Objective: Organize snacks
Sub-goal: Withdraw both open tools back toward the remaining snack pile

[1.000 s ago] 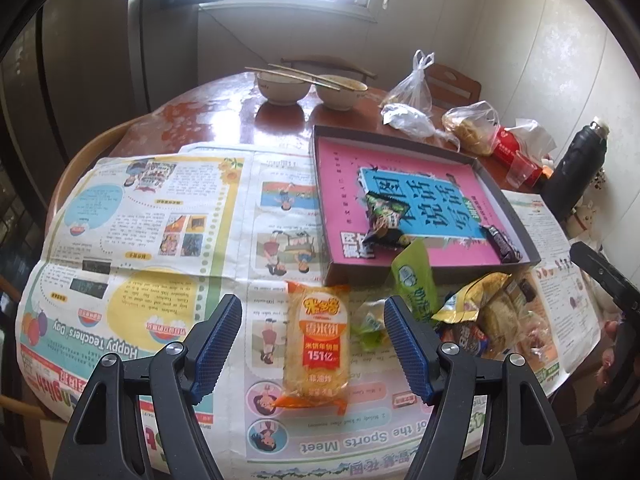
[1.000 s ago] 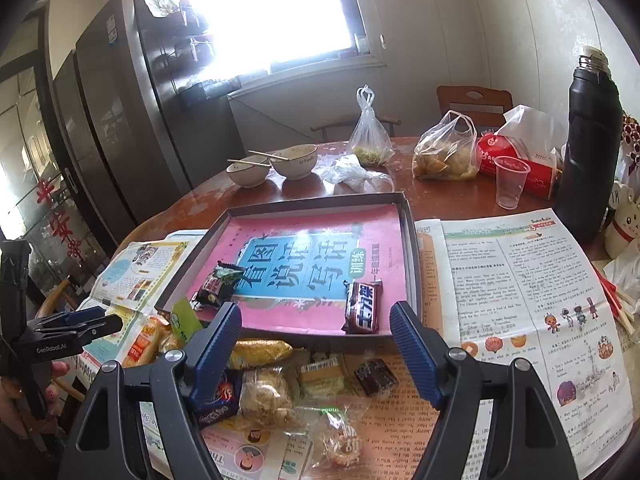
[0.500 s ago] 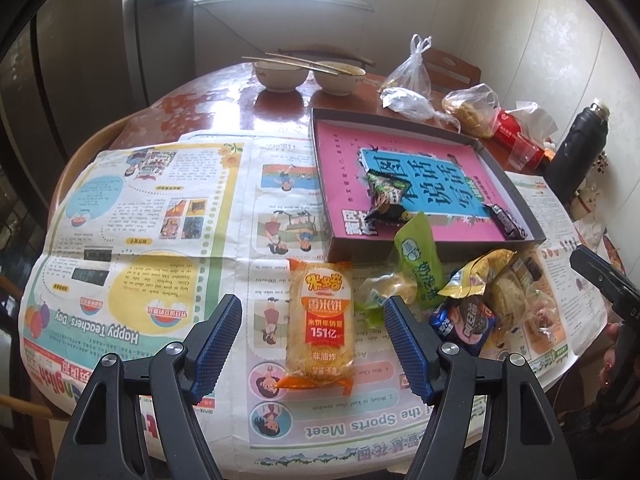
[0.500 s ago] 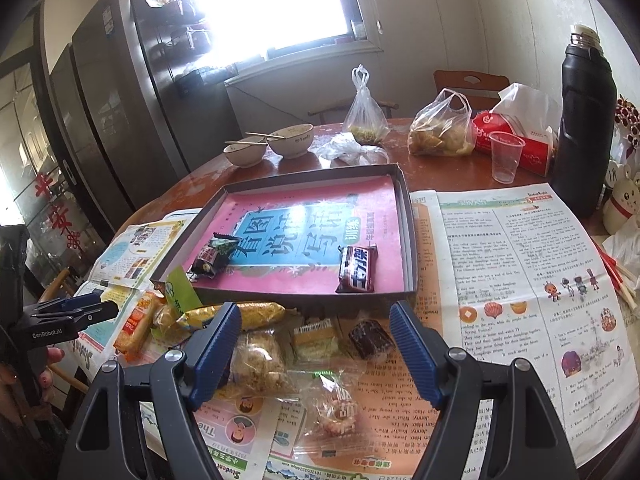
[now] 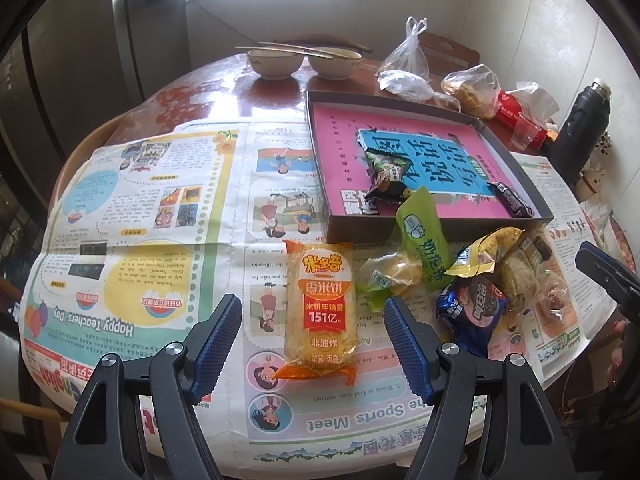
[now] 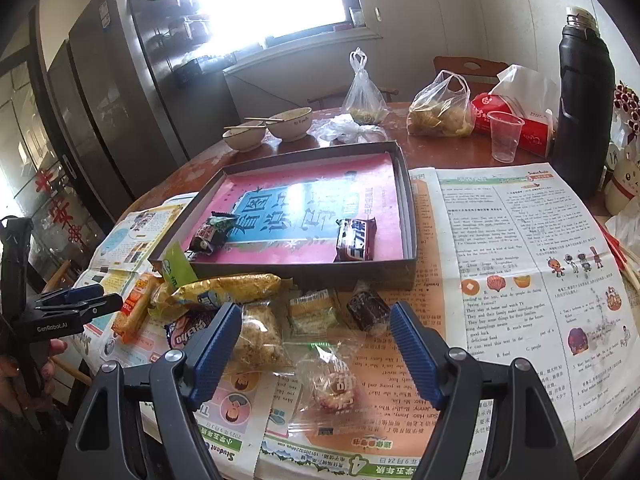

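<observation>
From the left wrist, my left claw (image 5: 312,340) gapes around the orange rice-cracker pack (image 5: 320,312), which may crush if squeezed hard, while from the right wrist, my right claw (image 6: 314,350) spreads empty over slippery clear-wrapped snacks (image 6: 332,384) outside the tray (image 6: 408,216).

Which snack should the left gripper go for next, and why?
Probably lower the open left gripper onto the orange rice cracker pack. The pack lies lengthwise between its fingers on the newspaper, apart from the pile, outside the box.
</observation>
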